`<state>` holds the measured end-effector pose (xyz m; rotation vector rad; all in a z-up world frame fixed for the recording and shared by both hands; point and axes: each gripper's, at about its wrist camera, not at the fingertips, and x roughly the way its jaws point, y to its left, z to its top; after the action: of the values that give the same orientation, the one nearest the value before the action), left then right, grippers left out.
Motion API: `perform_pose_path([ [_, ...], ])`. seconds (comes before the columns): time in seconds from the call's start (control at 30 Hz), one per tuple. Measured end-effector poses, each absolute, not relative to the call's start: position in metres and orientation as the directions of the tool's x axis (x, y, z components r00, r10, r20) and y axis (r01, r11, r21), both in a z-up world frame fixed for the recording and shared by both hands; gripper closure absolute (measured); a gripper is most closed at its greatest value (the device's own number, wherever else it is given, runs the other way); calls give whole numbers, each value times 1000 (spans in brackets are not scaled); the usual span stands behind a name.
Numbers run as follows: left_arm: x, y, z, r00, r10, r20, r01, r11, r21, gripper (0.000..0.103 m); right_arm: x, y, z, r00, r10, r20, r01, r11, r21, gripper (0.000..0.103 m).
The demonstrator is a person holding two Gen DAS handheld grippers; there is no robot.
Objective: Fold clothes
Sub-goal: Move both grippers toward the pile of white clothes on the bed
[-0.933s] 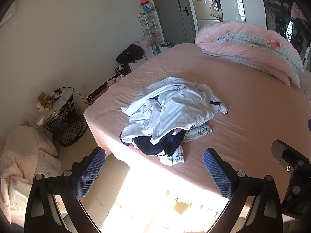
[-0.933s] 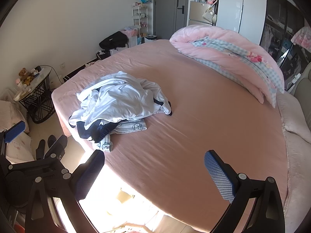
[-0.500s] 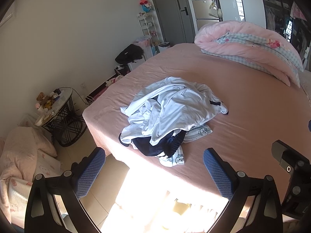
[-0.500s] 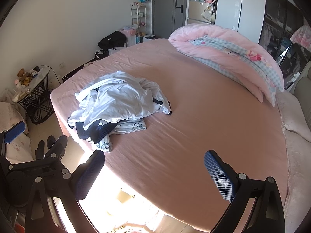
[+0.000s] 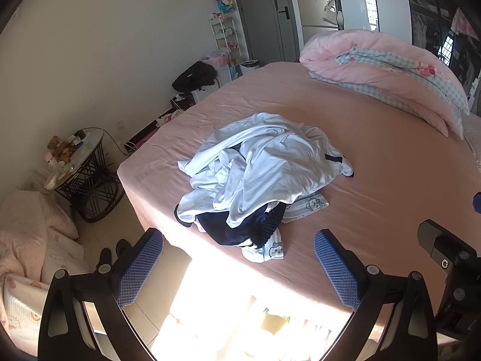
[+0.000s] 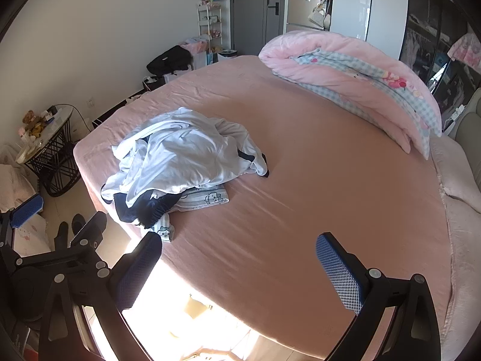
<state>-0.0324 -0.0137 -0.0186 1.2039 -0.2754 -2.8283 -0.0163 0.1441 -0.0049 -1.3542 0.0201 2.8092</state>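
Left wrist view: crumpled pile of clothes heaped near the foot corner of the bed, soft and rumpled, thin pale-blue fabric draped in loose folds over a dark navy garment with a ribbed edge. Beneath, flat printed pieces with small cartoon faces, one poking out toward the bed's near edge. Pink sheet lightly wrinkled, stretched smooth to the right of the pile, wide and bare there. Rolled pink quilt with checked lining lying along the far side, well apart from the pile. Left gripper hovering off the bed's near edge, blue textured fingers spread wide, holding nothing. Past the bed corner, round wire-legged side table near the wall, pink bedding on the floor beside it.

Right wrist view: same pile up and left, right gripper above the bare sheet, fingers likewise wide apart and empty. Bright sun patch on the floor below the bed's rounded near edge.
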Motion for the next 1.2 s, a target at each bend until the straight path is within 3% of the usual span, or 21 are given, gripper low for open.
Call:
perform_pose_path([
  [0.6, -67, -23, -34, -710, -128, -692, -7, -982, 189, 1, -63, 134, -27, -629, -97, -772, 94, -994, 49, 0],
  [0.83, -93, -33, -47, -698, -108, -708, 10, -990, 141, 1, -100, 136, -51, -553, -226, -802, 121, -974, 191, 0],
  [1.2, -110, -31, -72, -681, -69, -729, -29, -992, 121, 1, -130, 132, -75, -547, -241, -802, 140, -971, 196, 0],
])
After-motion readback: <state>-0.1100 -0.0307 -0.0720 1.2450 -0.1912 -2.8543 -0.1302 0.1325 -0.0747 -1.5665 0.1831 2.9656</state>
